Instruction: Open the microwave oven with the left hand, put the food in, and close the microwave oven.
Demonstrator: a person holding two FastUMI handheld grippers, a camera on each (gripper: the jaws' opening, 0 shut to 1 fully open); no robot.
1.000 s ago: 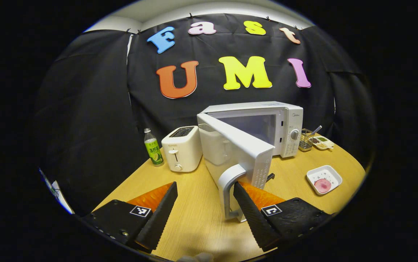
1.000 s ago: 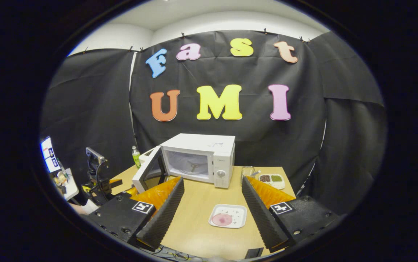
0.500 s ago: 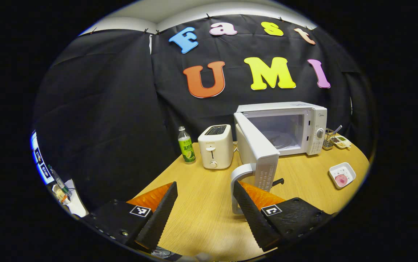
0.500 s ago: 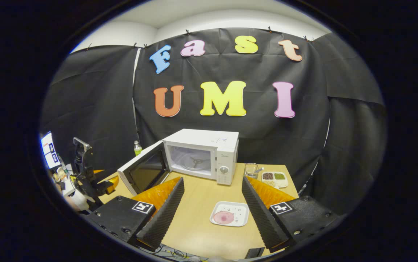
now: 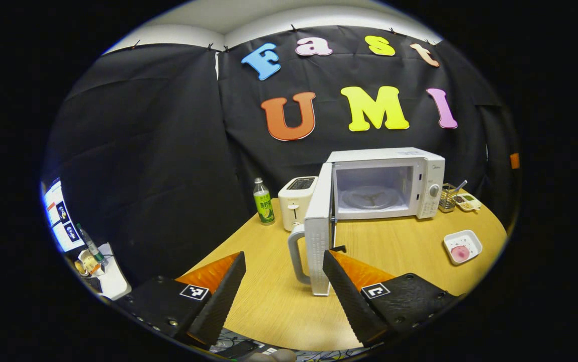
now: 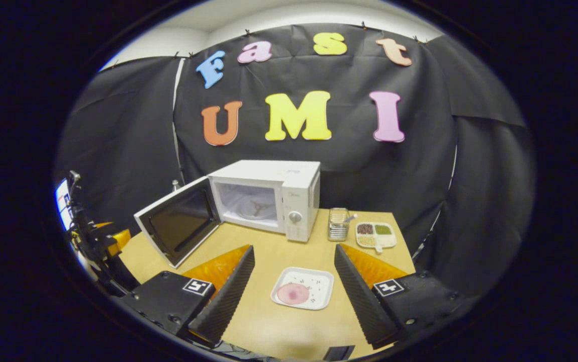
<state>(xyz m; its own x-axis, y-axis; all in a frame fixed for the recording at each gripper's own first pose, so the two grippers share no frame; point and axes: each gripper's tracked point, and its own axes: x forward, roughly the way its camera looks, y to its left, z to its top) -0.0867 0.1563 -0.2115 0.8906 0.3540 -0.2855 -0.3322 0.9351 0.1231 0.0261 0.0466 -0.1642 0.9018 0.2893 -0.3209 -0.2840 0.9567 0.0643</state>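
Bottle first, as we read the left gripper view from the left: a green-labelled drink bottle stands near the back edge of the wooden table, with a white toaster just beside it. Next comes the microwave door, swung wide open and seen nearly edge-on, its curved handle on the side facing the toaster. Our left gripper hangs low over the table with its fingers spread apart and nothing between them; the door's edge stands just beyond the inner finger, though we cannot tell whether they touch. Behind the door sits the white microwave oven, its cavity open and the turntable visible inside. To its right are a small wire basket and a divided dish, their contents too small to make out here. Nearer the table's front right lies the white square plate with the pink food on it, well apart from the oven.

In the right gripper view we see the open door at left, the oven behind it, then the basket and the dish. Our right gripper is also spread wide and empty, hovering with the plate and its pink food showing between the fingers on the table.
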